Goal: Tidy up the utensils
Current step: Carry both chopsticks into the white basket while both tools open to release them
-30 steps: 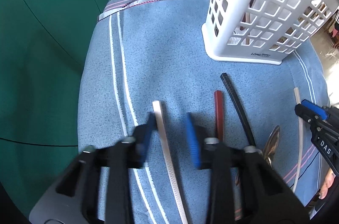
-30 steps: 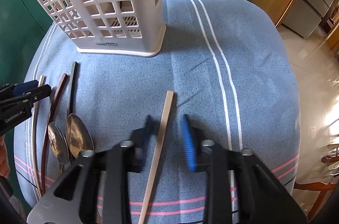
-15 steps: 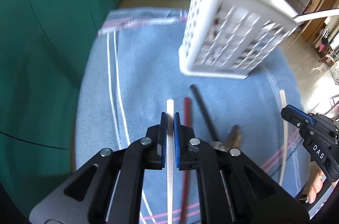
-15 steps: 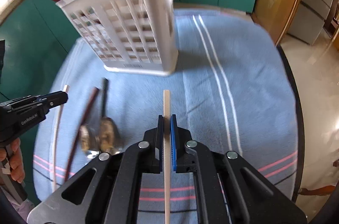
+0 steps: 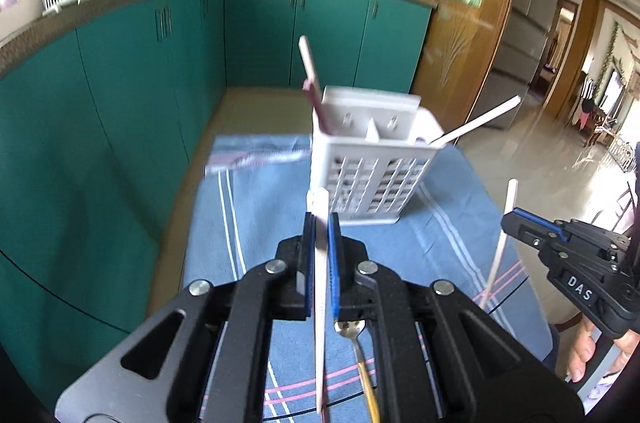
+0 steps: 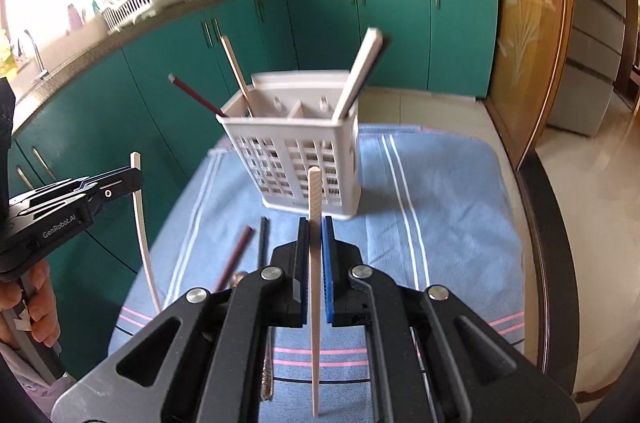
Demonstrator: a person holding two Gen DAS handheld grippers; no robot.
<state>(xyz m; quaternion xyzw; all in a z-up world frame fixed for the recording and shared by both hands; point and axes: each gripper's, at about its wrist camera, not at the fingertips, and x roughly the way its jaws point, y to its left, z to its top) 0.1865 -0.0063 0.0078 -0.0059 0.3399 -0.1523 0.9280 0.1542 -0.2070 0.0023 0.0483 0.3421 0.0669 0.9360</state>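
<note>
Fingers (image 5: 308, 265) of our left gripper (image 5: 321, 255) are clamped on a white chopstick (image 5: 320, 303), pinching it near its upper end so most of its length hangs below, clear of the blue striped cloth (image 5: 256, 223) that covers the tabletop. We hold it that way, we judge, so the long free end can be tipped into the white utensil basket (image 5: 372, 175) standing ahead near the middle of the cloth. That basket already carries several sticks leaning out of its compartments, a dark red one (image 6: 196, 95) and pale ones among them, which suggests the sorting is well along. Between the two grippers, still lying flat on the cloth, are a dark red chopstick (image 6: 236, 255), a black chopstick (image 6: 263, 243) just beside it, and a gold-handled spoon (image 5: 356, 343) partly hidden under our left gripper; these remain to be put away. Further right, the fingers of our right gripper (image 6: 315, 263) are likewise shut on a pale beige chopstick (image 6: 315, 283), also gripped near its upper end with the long tail hanging down, lifted off the cloth. Carrying one stick in each gripper lets us fill the basket in a single trip. Both loads sit short of the basket, so the next step is probably to bring each over an open compartment and let go.
</note>
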